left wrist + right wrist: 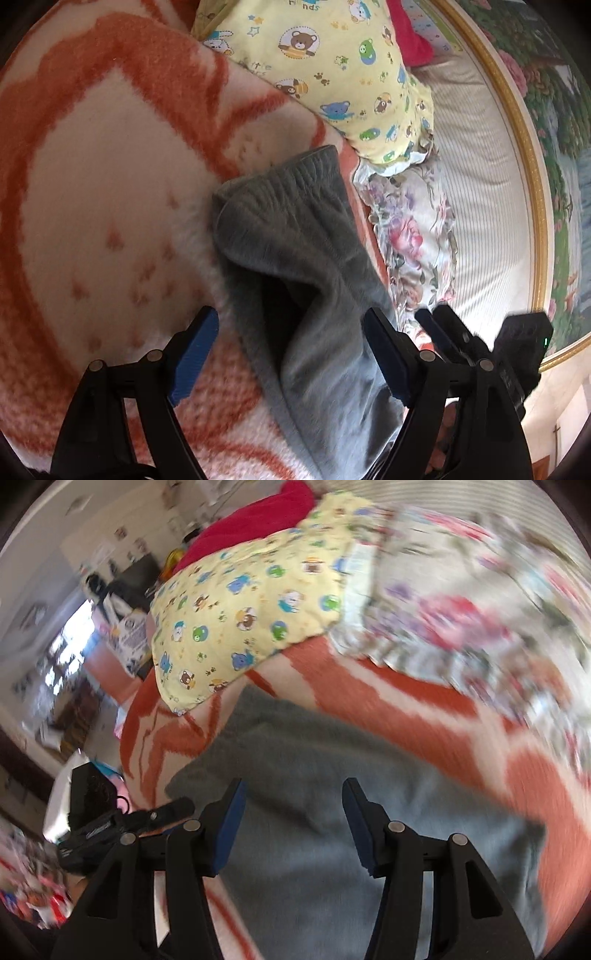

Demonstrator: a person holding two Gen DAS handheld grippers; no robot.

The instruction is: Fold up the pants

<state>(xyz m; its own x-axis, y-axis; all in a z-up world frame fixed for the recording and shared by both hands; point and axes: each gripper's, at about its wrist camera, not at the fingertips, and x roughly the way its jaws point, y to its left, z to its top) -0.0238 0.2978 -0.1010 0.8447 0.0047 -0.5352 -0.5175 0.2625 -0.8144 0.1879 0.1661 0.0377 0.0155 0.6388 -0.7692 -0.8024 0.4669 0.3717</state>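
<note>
Grey pants [291, 236] lie on an orange-and-white blanket [110, 184], the elastic waistband end far from me and a dark fold in the middle. My left gripper [291, 325] is open, its blue-padded fingers either side of the pants, holding nothing. In the right wrist view the grey pants [314, 775] spread flat under my right gripper [293, 794], which is open and empty above the cloth. The view is blurred. The other gripper [480, 343] shows at the right of the left wrist view.
A yellow cartoon-print pillow [332, 70] and a floral pillow [410, 236] lie beyond the pants. A red cloth [255, 520] sits behind them. A gold-framed picture [532, 177] borders the striped bed sheet [476, 177]. Room clutter shows at left [74, 664].
</note>
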